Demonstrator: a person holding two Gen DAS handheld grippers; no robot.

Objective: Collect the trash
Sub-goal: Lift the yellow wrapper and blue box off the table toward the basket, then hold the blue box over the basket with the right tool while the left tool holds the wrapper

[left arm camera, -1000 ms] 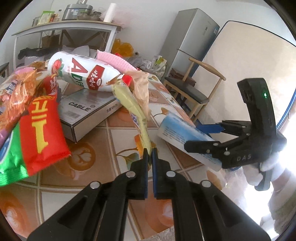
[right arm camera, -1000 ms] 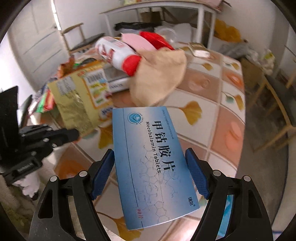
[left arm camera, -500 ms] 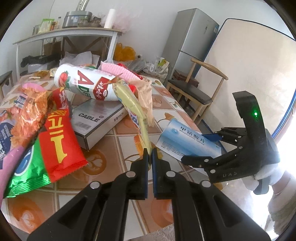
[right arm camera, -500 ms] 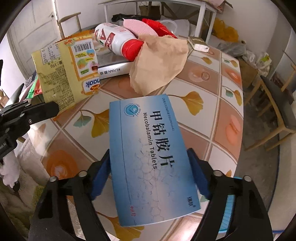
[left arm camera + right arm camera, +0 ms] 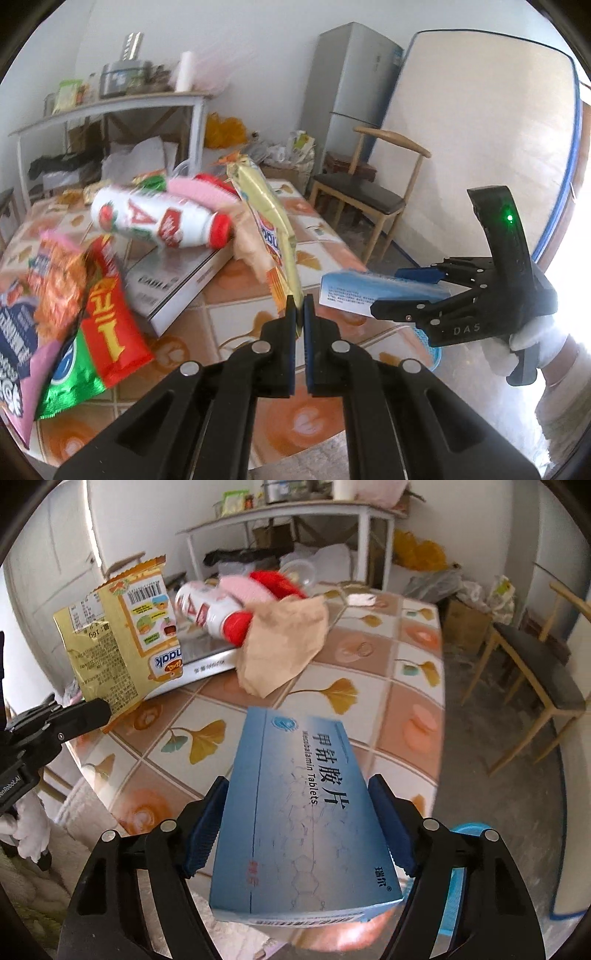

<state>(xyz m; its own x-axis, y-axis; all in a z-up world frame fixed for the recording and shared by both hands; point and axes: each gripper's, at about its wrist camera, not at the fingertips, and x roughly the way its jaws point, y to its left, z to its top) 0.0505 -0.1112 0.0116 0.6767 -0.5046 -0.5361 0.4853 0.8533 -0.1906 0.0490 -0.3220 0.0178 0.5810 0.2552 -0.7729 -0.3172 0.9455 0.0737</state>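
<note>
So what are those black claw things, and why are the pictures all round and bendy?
They are grabbing tools that a person holds, one in each hand. Each tool has a small wide-eyed camera looking along its two fingers, which bends the picture.

One picture comes from the left gripper. Its fingers are pinched shut on a yellow snack wrapper, lifted off the table. The other comes from the right gripper, whose blue fingers squeeze a blue tablet box. You can see that tool from the side too, in a white-gloved hand.

On the tiled table lie a white bottle with a red cap, a grey box, a crumpled brown paper and bright snack bags.
</note>
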